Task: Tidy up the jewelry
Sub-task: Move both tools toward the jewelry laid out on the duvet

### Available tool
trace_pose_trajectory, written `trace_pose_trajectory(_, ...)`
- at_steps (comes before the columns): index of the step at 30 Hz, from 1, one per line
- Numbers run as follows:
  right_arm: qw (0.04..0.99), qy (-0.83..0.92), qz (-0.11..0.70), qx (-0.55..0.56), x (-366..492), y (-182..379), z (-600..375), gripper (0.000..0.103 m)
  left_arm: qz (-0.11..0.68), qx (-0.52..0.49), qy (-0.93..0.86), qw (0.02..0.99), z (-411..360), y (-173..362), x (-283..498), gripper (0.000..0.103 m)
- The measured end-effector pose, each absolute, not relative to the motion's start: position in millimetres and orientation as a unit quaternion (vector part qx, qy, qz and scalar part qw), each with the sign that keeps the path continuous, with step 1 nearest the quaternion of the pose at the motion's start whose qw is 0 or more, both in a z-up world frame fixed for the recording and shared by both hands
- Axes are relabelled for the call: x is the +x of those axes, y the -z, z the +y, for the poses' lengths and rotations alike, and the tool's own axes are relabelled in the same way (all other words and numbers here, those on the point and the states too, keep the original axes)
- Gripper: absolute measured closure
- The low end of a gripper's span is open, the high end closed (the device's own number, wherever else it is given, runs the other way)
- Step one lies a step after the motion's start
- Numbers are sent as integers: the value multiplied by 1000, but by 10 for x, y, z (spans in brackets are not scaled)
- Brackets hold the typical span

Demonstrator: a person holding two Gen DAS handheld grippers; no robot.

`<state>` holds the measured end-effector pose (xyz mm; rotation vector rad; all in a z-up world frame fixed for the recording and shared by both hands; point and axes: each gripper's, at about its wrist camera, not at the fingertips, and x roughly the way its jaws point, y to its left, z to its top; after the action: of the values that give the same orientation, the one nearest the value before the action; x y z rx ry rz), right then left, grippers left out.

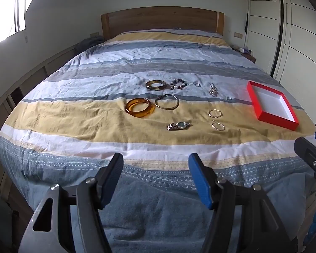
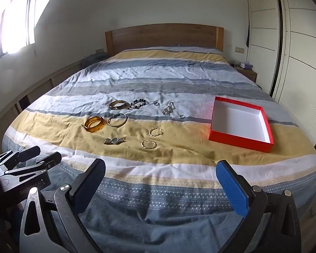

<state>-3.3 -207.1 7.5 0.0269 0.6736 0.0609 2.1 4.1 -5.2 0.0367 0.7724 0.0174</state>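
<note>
Jewelry lies spread on the striped bedspread: an amber bangle, a thin metal bangle, a dark green bangle, a beaded bracelet, a watch, two gold hoop earrings, small rings and a silver chain. A red box with a white inside stands empty to the right. My left gripper and right gripper are both open and empty, above the foot of the bed.
A wooden headboard stands at the far end. White wardrobe doors line the right side, with a nightstand beside the bed. A window and low shelving run along the left wall.
</note>
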Motion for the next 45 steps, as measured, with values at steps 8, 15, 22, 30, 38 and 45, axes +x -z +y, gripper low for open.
trace_pose_trajectory(8,944,-24,329,7,-27,-49,-2065,0,386,25,-1,922,51,44,43,41)
trace_pose_trajectory(15,944,-15,328,-3,-7,-15,-2069,0,392,20,0,920,70,61,76,41)
trace_pose_trajectory(22,943,-17,331,-6,37,37,-2049,0,404,18,2,915,72,120,139,41)
trace_pose_trajectory(30,938,-30,345,-3,135,131,-2017,0,421,15,3,907,77,234,243,41)
trace_pose_trajectory(38,932,-51,358,9,245,232,-1982,2,424,16,4,905,137,306,350,41)
trace_pose_trajectory(45,921,-87,379,33,415,348,-1983,14,429,5,30,903,209,387,516,41)
